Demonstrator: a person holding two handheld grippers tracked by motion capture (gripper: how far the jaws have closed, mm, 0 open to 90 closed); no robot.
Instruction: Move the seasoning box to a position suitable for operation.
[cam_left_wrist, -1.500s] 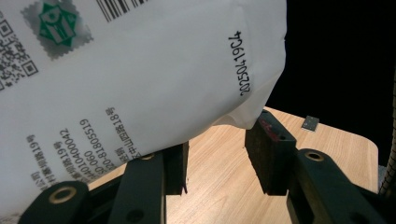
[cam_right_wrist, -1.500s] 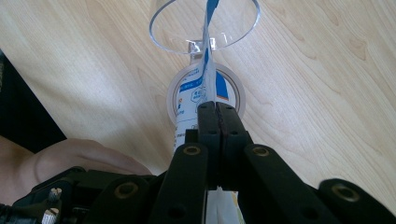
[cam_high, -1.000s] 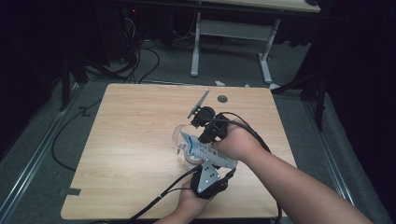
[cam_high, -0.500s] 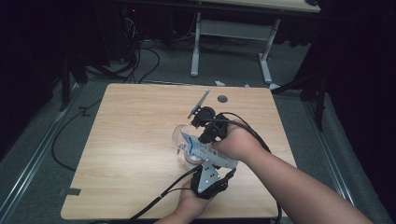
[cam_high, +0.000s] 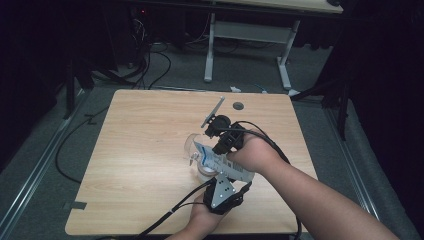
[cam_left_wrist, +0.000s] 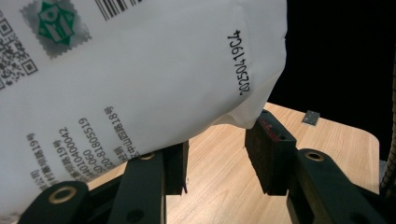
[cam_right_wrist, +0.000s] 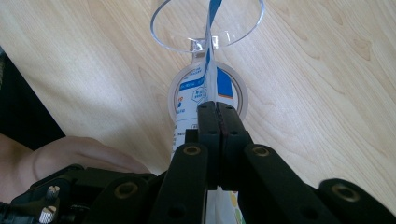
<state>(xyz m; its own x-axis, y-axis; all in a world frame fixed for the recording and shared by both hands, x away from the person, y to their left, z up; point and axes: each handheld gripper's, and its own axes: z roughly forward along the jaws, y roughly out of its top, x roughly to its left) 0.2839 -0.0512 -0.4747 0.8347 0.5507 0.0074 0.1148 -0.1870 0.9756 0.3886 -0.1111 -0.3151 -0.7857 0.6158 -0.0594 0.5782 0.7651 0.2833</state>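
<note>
While we are working over the wooden tabletop (cam_high: 135, 150), our right gripper (cam_right_wrist: 218, 112) is pinching the white printed pouch (cam_high: 222, 162) edge-on between closed jaws, holding it above the clear glass (cam_right_wrist: 205, 23) and tape roll (cam_right_wrist: 238, 88). Our left gripper (cam_left_wrist: 215, 163) is standing half open beneath the pouch, gripping nothing.
</note>
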